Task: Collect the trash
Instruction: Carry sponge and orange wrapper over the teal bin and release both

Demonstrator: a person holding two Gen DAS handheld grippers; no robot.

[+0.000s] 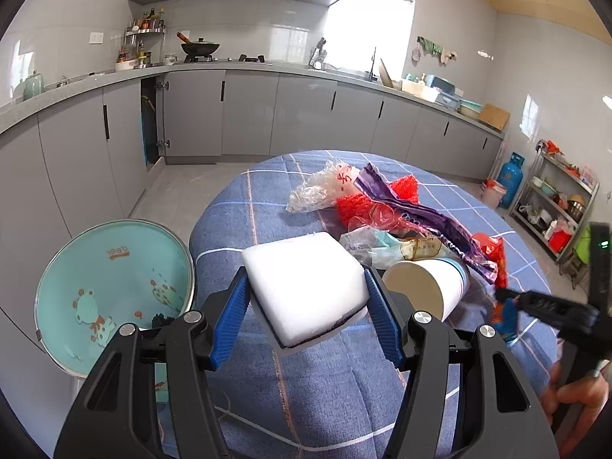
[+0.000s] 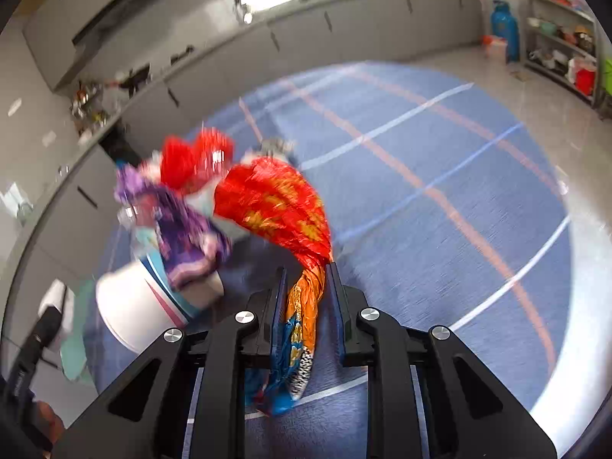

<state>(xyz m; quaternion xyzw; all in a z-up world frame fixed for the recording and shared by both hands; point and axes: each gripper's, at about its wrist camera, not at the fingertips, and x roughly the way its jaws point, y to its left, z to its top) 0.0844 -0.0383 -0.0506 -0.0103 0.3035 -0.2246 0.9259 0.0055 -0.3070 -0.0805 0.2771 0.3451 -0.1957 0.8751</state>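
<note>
At lower centre of the left wrist view, the left gripper (image 1: 306,308) has its blue fingers (image 1: 232,321) closed against both sides of a white foam block (image 1: 306,283), held above the blue checked tabletop (image 1: 325,390). Beside it, lower left, stands a teal bin (image 1: 111,287). Right of the block lies a white paper cup (image 1: 424,287) on its side, with a purple wrapper (image 1: 424,218) behind it. In the blurred right wrist view, the right gripper (image 2: 306,306) pinches a red-orange foil bag (image 2: 283,206) by its neck.

One foam block (image 1: 306,279); one paper cup (image 1: 424,287); one bin (image 1: 114,287)
</note>
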